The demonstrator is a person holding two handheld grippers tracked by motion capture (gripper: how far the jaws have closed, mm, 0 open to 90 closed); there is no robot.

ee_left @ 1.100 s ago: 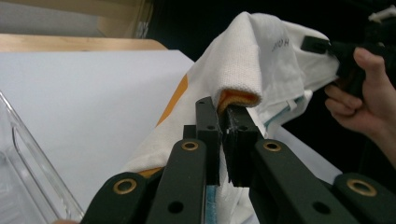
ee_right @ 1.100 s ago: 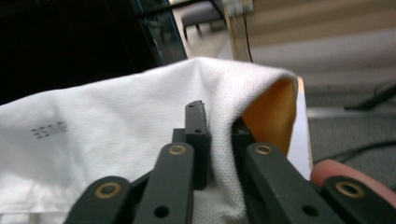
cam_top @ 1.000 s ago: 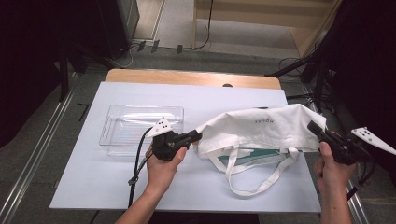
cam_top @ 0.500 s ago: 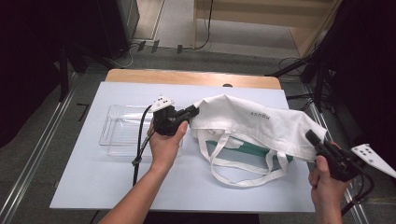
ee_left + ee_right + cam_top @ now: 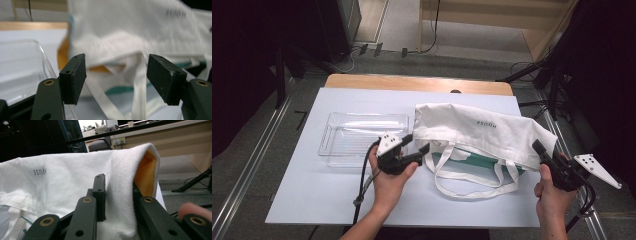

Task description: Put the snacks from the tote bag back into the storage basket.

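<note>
Pinching between right gripper (image 5: pixel 117 195) fingers (image 5: pixel 99 192): bag (image 5: pixel 482 130) corner.

A pale blue-white tabletop (image 5: pixel 337 200) with a wooden edge (image 5: pixel 417 82) at its far side stands on a grey floor (image 5: pixel 257 165) — cables (image 5: pixel 362 52) trail across it. Beyond stands light wooden furniture (image 5: pixel 492 20); the surroundings at both sides are dark.

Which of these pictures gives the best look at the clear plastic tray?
The high view: the clear tray lies whole on the white table, left of the white tote bag, with every edge visible. The left gripper view catches just a blurred corner of it beside that gripper's open jaws. The right gripper view faces the bag instead.
</note>
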